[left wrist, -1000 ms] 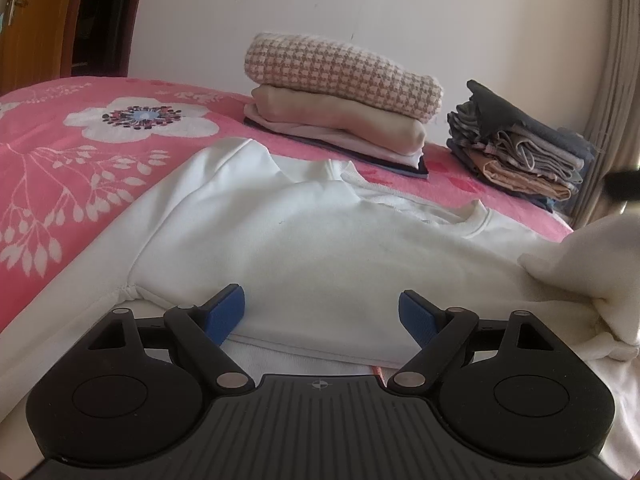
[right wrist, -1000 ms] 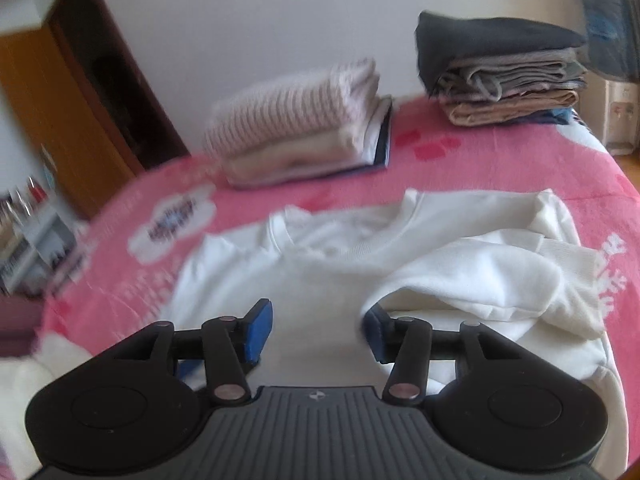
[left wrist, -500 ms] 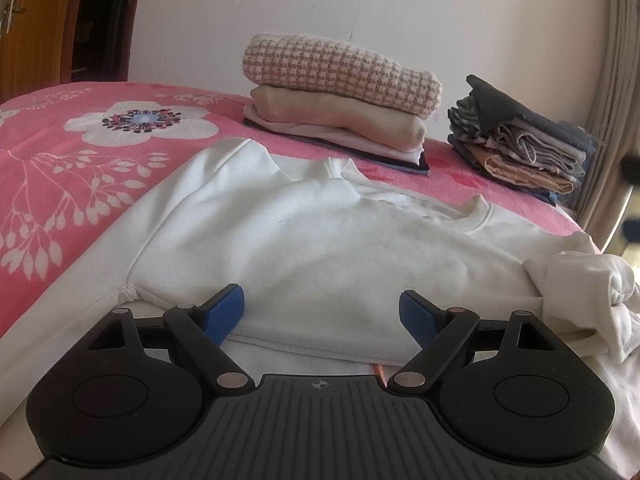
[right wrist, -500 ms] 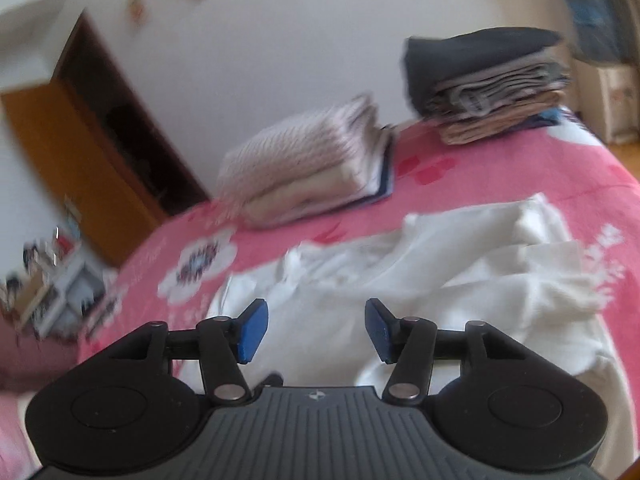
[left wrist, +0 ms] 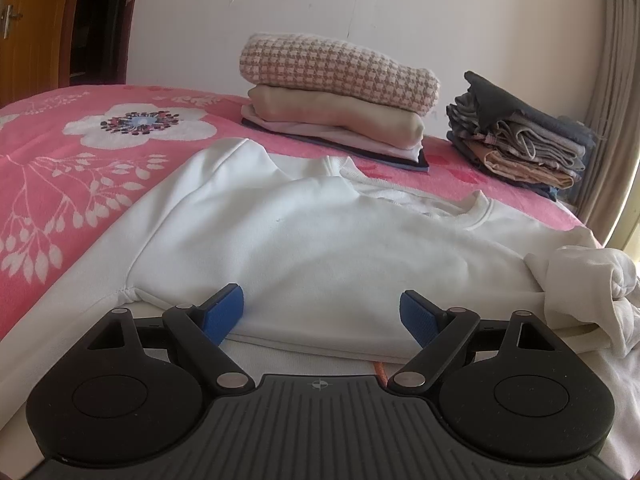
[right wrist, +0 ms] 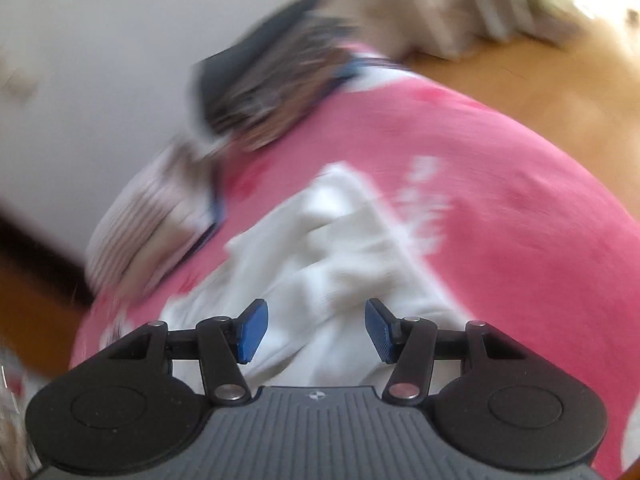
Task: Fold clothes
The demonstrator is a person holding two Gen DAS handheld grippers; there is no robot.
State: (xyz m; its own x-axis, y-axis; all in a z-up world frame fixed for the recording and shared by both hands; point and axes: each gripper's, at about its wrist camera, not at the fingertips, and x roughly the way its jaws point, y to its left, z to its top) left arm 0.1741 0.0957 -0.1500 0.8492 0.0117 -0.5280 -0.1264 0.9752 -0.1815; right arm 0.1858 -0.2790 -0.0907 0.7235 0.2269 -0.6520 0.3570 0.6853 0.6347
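Observation:
A white sweatshirt point(left wrist: 320, 248) lies spread on the pink floral bedspread point(left wrist: 60, 168), its neck towards the far side. Its right sleeve point(left wrist: 580, 280) is bunched in a heap at the right edge. My left gripper point(left wrist: 322, 316) hovers low over the near hem, jaws wide open, nothing between the blue pads. The right wrist view is blurred by motion and tilted. There my right gripper point(right wrist: 316, 330) stands open above the crumpled white sleeve point(right wrist: 344, 248), with nothing pinched between its pads.
Two folded stacks sit at the far side: a checked pink-and-white pile point(left wrist: 340, 92) and a grey-and-tan pile point(left wrist: 520, 136). Behind them is a white wall, a wooden door point(left wrist: 24, 20) at left, a curtain point(left wrist: 616, 100) at right. Wooden floor point(right wrist: 540, 80) shows past the bed's edge.
My right gripper let go of the sleeve, swung right and rolled, so its view now tilts towards the bed's edge. The sleeve dropped into a heap. The left gripper stayed still.

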